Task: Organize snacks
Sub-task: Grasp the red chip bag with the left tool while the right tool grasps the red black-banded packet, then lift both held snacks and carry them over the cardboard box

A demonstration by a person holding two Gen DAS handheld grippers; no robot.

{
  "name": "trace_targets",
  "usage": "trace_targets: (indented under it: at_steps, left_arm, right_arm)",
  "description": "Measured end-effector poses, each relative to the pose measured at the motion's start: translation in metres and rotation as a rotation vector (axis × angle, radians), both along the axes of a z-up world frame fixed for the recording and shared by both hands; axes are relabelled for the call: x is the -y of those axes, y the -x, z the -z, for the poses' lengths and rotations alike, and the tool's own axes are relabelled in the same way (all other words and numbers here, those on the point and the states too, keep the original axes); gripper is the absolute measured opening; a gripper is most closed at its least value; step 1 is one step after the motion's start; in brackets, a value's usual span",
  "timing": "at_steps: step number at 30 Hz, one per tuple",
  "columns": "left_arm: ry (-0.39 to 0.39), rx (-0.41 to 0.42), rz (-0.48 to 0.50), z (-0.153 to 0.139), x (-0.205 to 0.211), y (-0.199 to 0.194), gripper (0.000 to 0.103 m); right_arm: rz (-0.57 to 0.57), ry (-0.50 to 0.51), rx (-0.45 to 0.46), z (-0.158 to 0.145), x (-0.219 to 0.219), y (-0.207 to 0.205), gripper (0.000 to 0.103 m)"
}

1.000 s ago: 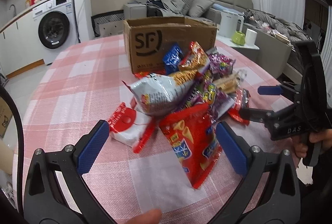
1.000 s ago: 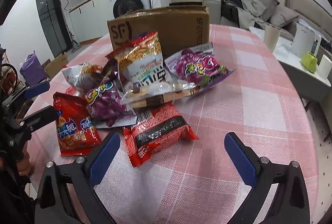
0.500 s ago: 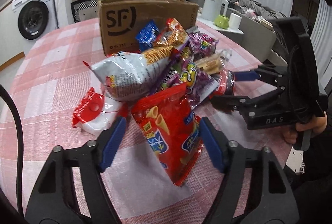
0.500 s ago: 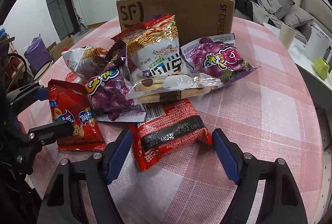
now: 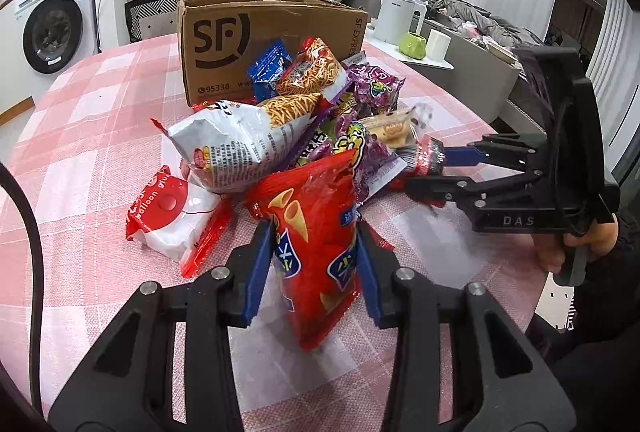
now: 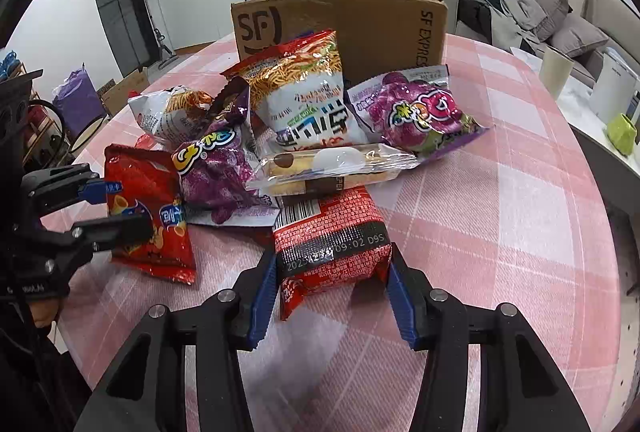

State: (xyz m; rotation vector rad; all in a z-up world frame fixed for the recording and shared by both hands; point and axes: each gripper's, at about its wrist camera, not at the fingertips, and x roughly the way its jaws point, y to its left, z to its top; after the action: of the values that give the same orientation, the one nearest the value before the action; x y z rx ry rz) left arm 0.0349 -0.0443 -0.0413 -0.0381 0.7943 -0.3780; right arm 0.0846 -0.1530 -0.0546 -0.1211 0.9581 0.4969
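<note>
Pile of snack bags is sitting on a pink checked tablecloth (image 5: 100, 104), in front of a brown cardboard box (image 5: 272, 44) marked SF.

Left gripper (image 5: 316, 260): jaws have just been closing and are now pressing on both sides of the red cone-snack bag (image 5: 316, 232), narrow grip. The bag's long axis is running away from the camera, roughly in line with the fingers; its near sealed end is pointing back toward the gripper body, its far end is lifting up against the pile. The blue pads (image 5: 260, 268) are sitting about midway along the bag, one on each long edge.

Right gripper (image 6: 332, 280): jaws have just been closing and are now clamping the red noodle pack (image 6: 332, 244) across its near half. The pack is lying flat on the cloth, long axis running away from the camera, barcode end pointing toward the pile and tucked under a clear-wrapped biscuit pack (image 6: 328, 168). The black date band is running crosswise, just ahead of the pads.

In the right wrist view the cone-snack bag is lying at the pile's left edge, with the other gripper's fingers on it.

A white and red packet (image 5: 172, 216) is lying beside the left gripper's left finger, apart from it. A hand (image 5: 576, 244) is gripping the right gripper's handle.
</note>
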Motion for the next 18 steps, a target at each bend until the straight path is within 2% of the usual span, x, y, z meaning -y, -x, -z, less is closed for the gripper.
trace_targets:
  at_steps: [18]
  left_arm:
    - [0.038,0.080,-0.028,-0.025,-0.012,0.021,0.035]
  right_arm:
    - [0.111,-0.059,0.059,-0.020,0.046,0.037,0.050]
